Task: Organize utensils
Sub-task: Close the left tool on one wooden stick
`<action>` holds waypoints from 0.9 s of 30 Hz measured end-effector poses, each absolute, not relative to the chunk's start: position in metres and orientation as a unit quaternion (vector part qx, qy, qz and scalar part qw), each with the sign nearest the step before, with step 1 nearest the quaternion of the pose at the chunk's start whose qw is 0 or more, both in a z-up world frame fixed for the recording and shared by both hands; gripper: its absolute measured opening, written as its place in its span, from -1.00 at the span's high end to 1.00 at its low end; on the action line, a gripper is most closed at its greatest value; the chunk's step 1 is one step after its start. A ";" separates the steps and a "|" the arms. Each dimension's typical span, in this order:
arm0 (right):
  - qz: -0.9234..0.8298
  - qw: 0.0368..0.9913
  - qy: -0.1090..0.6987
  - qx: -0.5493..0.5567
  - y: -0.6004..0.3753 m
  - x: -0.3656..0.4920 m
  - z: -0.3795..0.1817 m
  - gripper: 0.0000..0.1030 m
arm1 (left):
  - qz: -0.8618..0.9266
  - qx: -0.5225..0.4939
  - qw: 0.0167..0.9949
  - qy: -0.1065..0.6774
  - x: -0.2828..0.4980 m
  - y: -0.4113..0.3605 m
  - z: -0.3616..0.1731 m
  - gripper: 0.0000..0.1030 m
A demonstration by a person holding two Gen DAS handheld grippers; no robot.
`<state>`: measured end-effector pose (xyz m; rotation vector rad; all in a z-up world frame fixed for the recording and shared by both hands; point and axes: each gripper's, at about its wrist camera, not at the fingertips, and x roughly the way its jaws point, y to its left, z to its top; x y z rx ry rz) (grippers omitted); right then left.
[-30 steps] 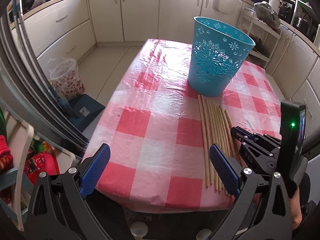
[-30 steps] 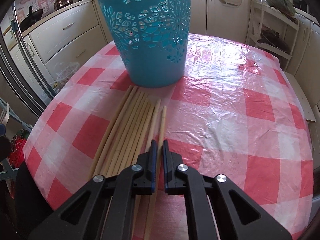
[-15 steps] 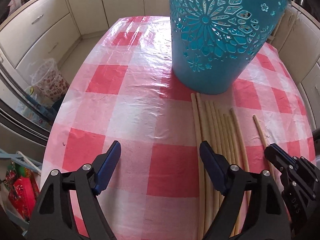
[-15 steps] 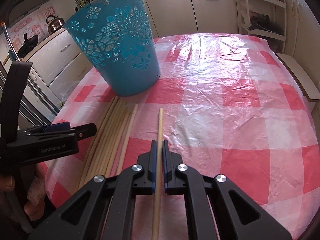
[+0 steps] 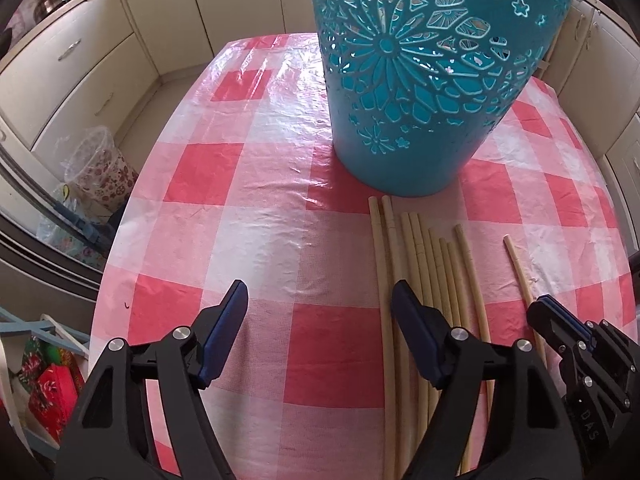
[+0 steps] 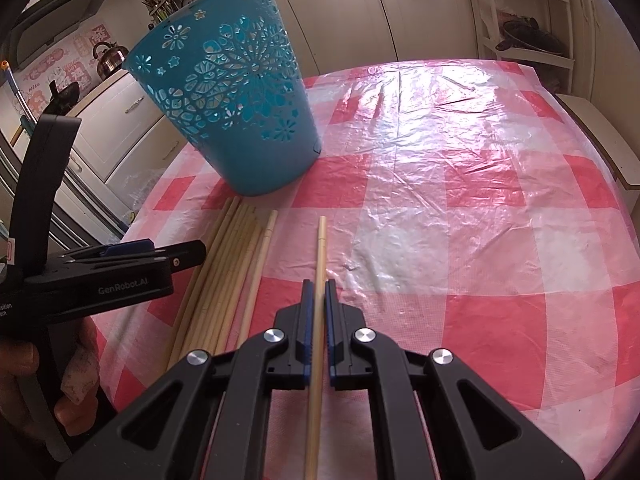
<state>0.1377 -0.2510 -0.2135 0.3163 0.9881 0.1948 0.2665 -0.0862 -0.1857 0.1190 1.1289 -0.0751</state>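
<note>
A bundle of several pale wooden chopsticks (image 5: 420, 260) (image 6: 228, 256) lies on the red-and-white checked tablecloth (image 5: 280, 220), in front of an upright blue cut-out basket (image 5: 420, 80) (image 6: 240, 100). One single chopstick (image 6: 321, 248) (image 5: 518, 268) lies apart to the bundle's right, and my right gripper (image 6: 319, 284) (image 5: 560, 320) is shut on it. My left gripper (image 5: 319, 294) (image 6: 176, 252) hovers low over the cloth with its jaws closing. Only cloth shows between them. Its right finger sits over the bundle's left edge.
The table's left edge drops to the floor, where a flowered plastic bin (image 5: 100, 168) stands. Cream cabinets (image 5: 80, 64) line the back, with a kettle (image 6: 108, 58) on the counter. A shelf rack (image 6: 520, 20) stands at the far right. A hand (image 6: 24, 364) holds the left gripper.
My left gripper has come forward and down toward the basket and chopsticks, its jaws narrowing. My right gripper has drawn one chopstick to the right, away from the bundle.
</note>
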 end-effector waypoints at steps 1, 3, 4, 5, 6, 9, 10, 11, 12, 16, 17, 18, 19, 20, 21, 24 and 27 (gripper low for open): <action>0.093 0.864 0.471 0.151 -0.250 0.138 -0.214 0.88 | -0.038 0.056 0.841 0.537 0.267 -0.087 -0.188 -0.28; 0.093 0.864 0.471 0.149 -0.250 0.138 -0.213 0.88 | -0.042 0.053 0.841 0.537 0.268 -0.087 -0.191 -0.23; 0.093 0.864 0.471 0.149 -0.250 0.138 -0.213 0.88 | -0.042 0.054 0.842 0.536 0.268 -0.088 -0.192 -0.18; 0.093 0.864 0.471 0.149 -0.249 0.137 -0.213 0.88 | -0.046 0.054 0.842 0.535 0.269 -0.090 -0.191 -0.10; 0.093 0.864 0.471 0.148 -0.248 0.137 -0.213 0.88 | -0.051 0.052 0.842 0.535 0.268 -0.092 -0.191 -0.04; 0.092 0.864 0.473 0.147 -0.246 0.139 -0.213 0.88 | -0.058 0.054 0.842 0.533 0.269 -0.097 -0.190 0.18; 0.091 0.864 0.474 0.146 -0.245 0.141 -0.213 0.87 | -0.059 0.053 0.842 0.533 0.270 -0.098 -0.189 0.32; 0.089 0.864 0.476 0.141 -0.243 0.142 -0.212 0.87 | -0.061 0.052 0.842 0.534 0.271 -0.098 -0.189 0.47; 0.088 0.864 0.477 0.133 -0.241 0.142 -0.212 0.87 | -0.065 0.052 0.841 0.534 0.272 -0.099 -0.188 0.57; 0.076 0.871 0.479 0.081 -0.227 0.142 -0.208 0.87 | -0.079 0.044 0.837 0.540 0.276 -0.097 -0.187 0.90; 0.075 0.871 0.478 0.077 -0.226 0.142 -0.207 0.87 | -0.083 0.034 0.835 0.543 0.277 -0.093 -0.186 0.91; 0.076 0.871 0.478 0.080 -0.227 0.142 -0.207 0.87 | -0.086 0.023 0.835 0.544 0.276 -0.088 -0.184 0.91; 0.078 0.870 0.479 0.087 -0.230 0.142 -0.208 0.87 | -0.087 0.014 0.837 0.541 0.274 -0.082 -0.181 0.91; 0.081 0.869 0.479 0.098 -0.233 0.142 -0.208 0.87 | -0.087 0.007 0.840 0.535 0.273 -0.076 -0.176 0.91; 0.084 0.867 0.479 0.108 -0.236 0.142 -0.209 0.87 | -0.090 -0.001 0.844 0.529 0.270 -0.070 -0.171 0.91; 0.091 0.863 0.477 0.140 -0.245 0.142 -0.212 0.87 | -0.094 -0.025 0.858 0.504 0.256 -0.053 -0.146 0.91; 0.095 0.860 0.477 0.156 -0.247 0.142 -0.212 0.87 | -0.100 -0.050 0.879 0.464 0.243 -0.038 -0.109 0.91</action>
